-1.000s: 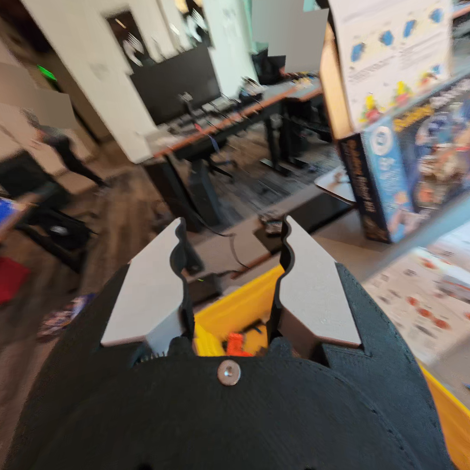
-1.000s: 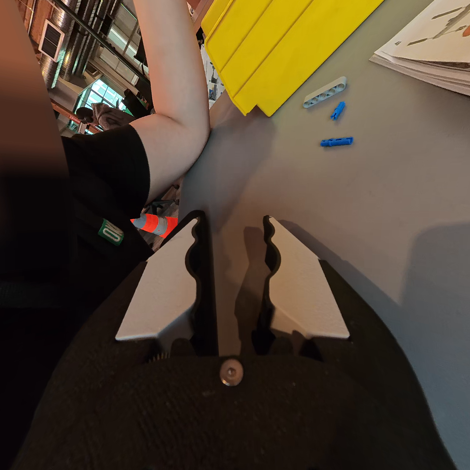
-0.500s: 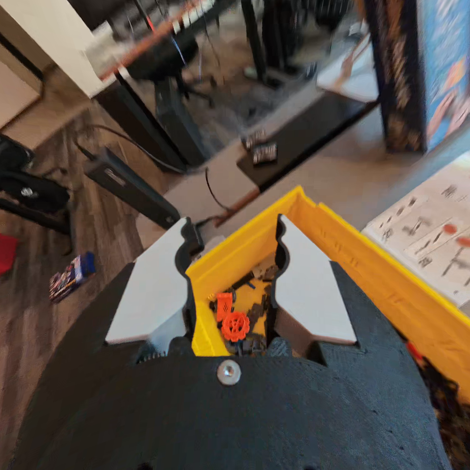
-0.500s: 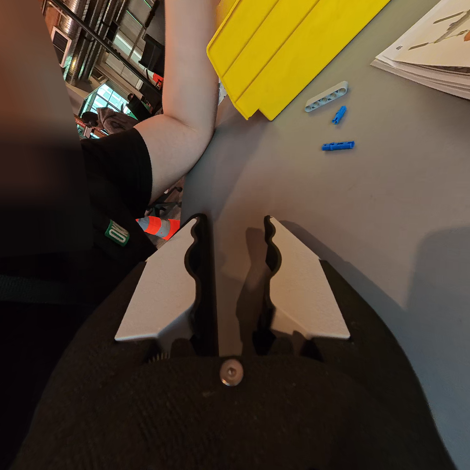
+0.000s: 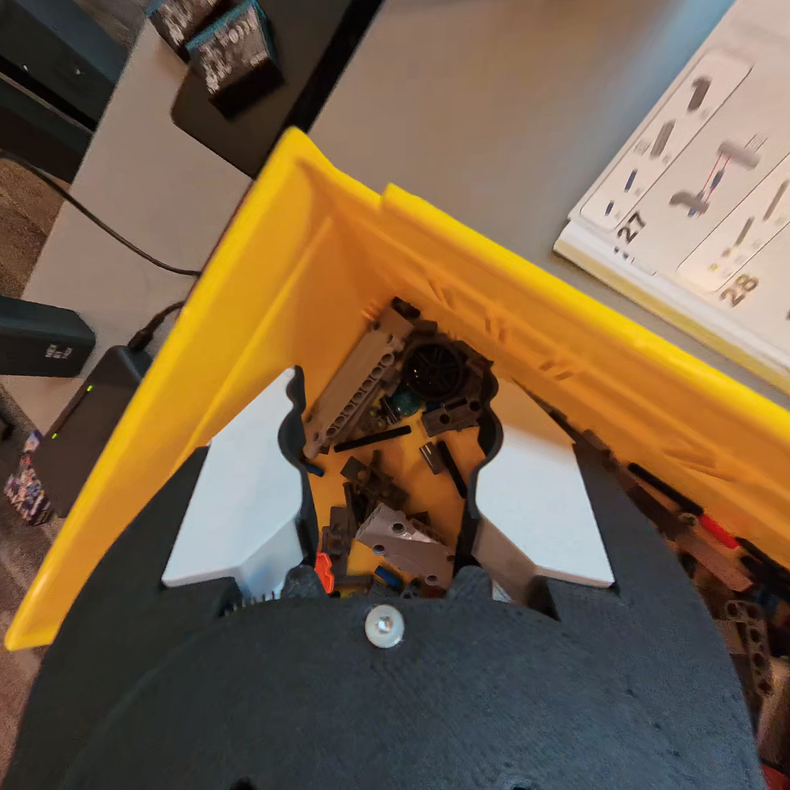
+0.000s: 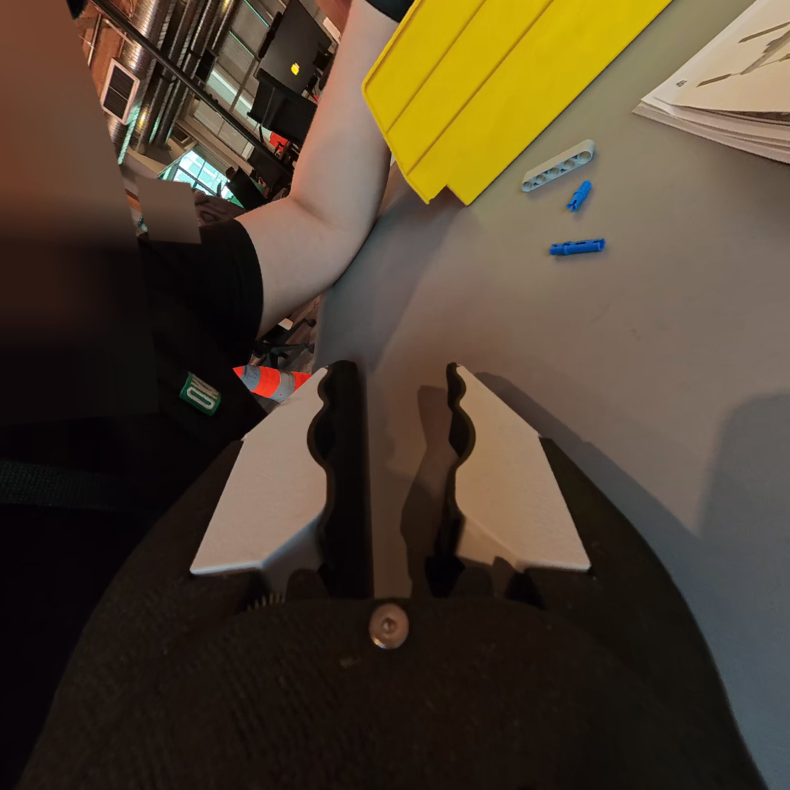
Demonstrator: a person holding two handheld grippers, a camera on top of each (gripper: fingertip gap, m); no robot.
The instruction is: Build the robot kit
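Observation:
My left gripper [image 5: 395,395] is open and empty, pointing down into the corner of a yellow bin [image 5: 273,273]. The bin holds several small building parts: a long light grey holed beam [image 5: 357,391], a black wheel [image 5: 431,369], a grey angled piece [image 5: 402,545] and black axles. My right gripper [image 6: 395,374] is open and empty, low over the grey table [image 6: 577,342]. Ahead of it lie a light grey holed beam [image 6: 558,166], a short blue pin [image 6: 579,195] and a longer blue pin [image 6: 577,246], next to the yellow bin's outer wall [image 6: 491,94].
An open instruction booklet [image 5: 701,179] lies right of the bin and shows in the right wrist view [image 6: 726,89]. A person's bare arm [image 6: 329,192] reaches past the bin's left side. Black boxes and a cable [image 5: 107,231] sit on a lower surface left of the bin.
My left gripper has tilted down and moved forward, from facing the room to looking into the bin's corner. The right gripper has barely moved; the person's arm has shifted toward the bin.

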